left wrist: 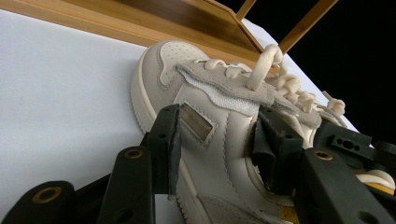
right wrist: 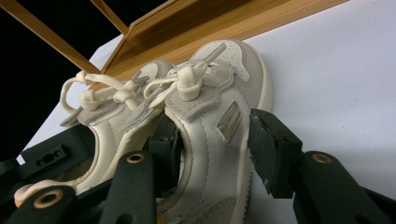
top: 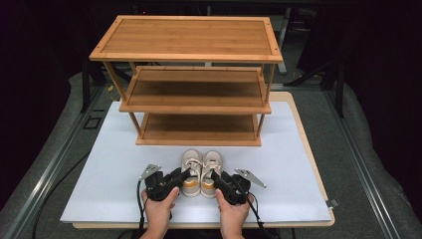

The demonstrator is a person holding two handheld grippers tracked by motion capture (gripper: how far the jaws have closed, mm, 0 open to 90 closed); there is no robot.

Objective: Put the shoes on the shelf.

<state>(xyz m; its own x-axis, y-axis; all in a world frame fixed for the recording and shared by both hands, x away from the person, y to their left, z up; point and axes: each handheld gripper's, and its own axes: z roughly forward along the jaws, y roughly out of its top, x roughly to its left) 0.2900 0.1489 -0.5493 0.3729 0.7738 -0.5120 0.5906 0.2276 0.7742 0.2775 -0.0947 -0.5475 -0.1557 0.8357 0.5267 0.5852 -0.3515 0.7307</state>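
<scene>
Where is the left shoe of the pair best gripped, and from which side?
Grip the left shoe across its heel collar, coming from the heel end nearest the person. It stands upright with its toe toward the wooden rack, so the open collar gives one jaw room inside and one outside, as the left gripper already straddles it.
</scene>
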